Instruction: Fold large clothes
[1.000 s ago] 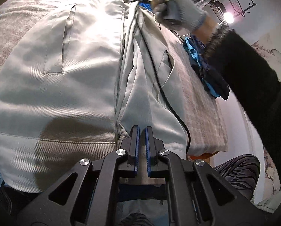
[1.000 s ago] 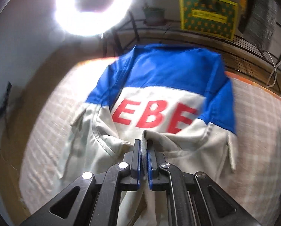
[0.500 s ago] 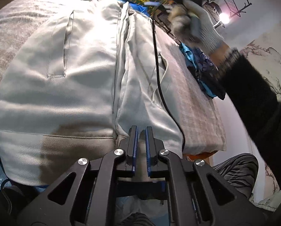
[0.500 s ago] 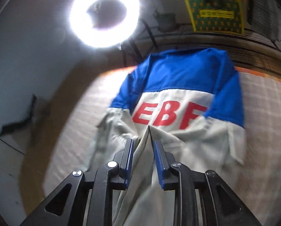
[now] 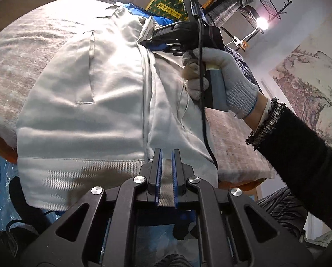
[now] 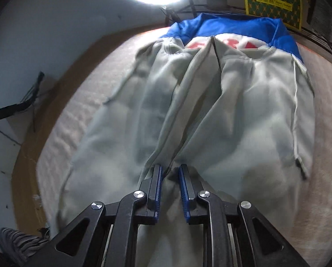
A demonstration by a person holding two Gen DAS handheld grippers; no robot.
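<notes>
Since a second ago the right claw (image 6: 168,191) has drawn back along the jacket (image 5: 103,102) toward the near edge of the desk (image 5: 17,51), pulling a fold of pale cloth with it, so the red letters that were close in front of it now sit far off and half covered. Its jaws, tight on the cloth then, now stand slightly apart with the fold running between them; whether they pinch it I cannot tell. The one jacket lies flat along the cloth-covered desk, pale grey with a blue upper part, its hem hanging over the near edge. The left claw (image 5: 165,173) holds that hem, jaws closed on it. A gloved hand (image 5: 223,82) carries the right claw above the jacket's middle. Dark clothes (image 5: 243,66) are heaped at the desk's right edge.
</notes>
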